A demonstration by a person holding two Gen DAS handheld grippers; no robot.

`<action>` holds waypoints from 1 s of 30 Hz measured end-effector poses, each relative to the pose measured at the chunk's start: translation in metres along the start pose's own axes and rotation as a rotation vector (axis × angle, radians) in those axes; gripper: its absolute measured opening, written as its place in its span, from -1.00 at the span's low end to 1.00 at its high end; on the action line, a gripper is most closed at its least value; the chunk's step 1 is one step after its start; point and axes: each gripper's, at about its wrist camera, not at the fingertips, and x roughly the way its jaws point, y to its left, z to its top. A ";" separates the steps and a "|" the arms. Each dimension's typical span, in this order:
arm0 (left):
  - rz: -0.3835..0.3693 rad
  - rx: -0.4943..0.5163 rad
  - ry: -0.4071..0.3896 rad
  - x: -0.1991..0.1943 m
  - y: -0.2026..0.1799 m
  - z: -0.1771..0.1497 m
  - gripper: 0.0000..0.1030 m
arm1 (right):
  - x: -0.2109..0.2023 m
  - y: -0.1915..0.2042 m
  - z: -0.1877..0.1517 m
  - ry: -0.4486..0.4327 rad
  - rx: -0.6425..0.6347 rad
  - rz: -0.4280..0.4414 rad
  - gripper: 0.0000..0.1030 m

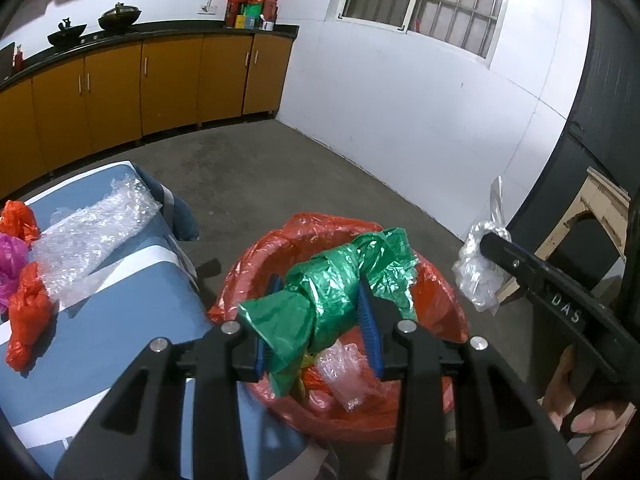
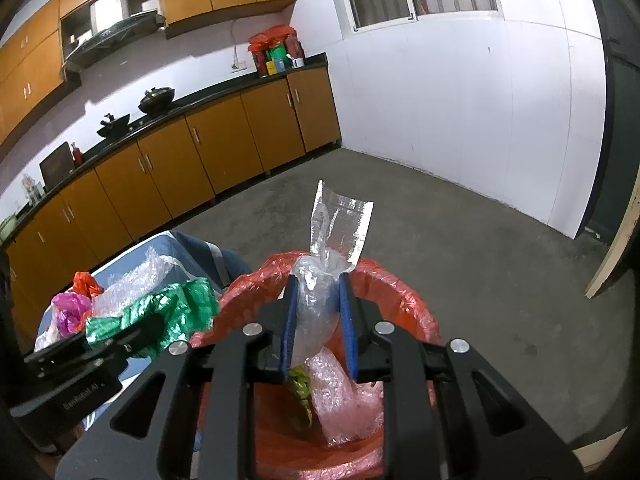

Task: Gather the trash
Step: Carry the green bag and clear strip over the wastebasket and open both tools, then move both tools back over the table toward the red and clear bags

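Left tool (image 1: 320,320) pinches green bag (image 1: 340,280) over bin (image 1: 440,280) | right tool (image 2: 318,320) pinches clear bag (image 2: 320,292) over it | bin holds some wrap (not full) | left: bubble wrap (image 1: 100,232), red scraps (image 1: 28,308) on worktop (image 1: 132,320)

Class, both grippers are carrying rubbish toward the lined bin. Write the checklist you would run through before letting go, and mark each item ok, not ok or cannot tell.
1. Left gripper clamped on the green bag: ok.
2. Right gripper clamped on the clear plastic wrap: ok.
3. Green bag above the bin opening: ok.
4. Clear wrap over the opening: ok in the right wrist view.
5. Red liner folded over the rim: ok on the visible part.
6. Room left in the bin: ok, only a few pieces inside.
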 end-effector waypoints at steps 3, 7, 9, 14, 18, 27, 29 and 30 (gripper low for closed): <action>-0.004 0.006 0.019 0.006 -0.001 -0.002 -0.23 | 0.003 -0.005 -0.001 0.014 0.015 0.008 -0.49; -0.012 -0.004 0.036 0.012 0.001 -0.007 -0.10 | 0.004 -0.009 -0.002 0.025 0.029 0.011 -0.37; -0.006 -0.005 0.043 0.014 0.003 -0.008 -0.09 | 0.004 -0.010 -0.003 0.025 0.031 0.011 -0.28; 0.022 -0.023 0.030 0.008 0.013 -0.010 -0.01 | 0.002 -0.011 -0.003 0.021 0.023 -0.002 -0.26; 0.064 -0.038 0.009 -0.002 0.026 -0.013 0.09 | 0.001 -0.008 -0.004 0.017 0.004 -0.011 -0.21; 0.169 -0.069 -0.023 -0.025 0.058 -0.029 0.21 | 0.002 0.027 -0.008 0.014 -0.106 0.006 -0.21; 0.197 -0.072 -0.031 -0.031 0.066 -0.033 0.24 | 0.002 0.037 -0.009 0.014 -0.129 0.017 -0.21; 0.212 -0.072 -0.036 -0.034 0.070 -0.034 0.24 | 0.003 0.043 -0.010 0.016 -0.144 0.026 -0.21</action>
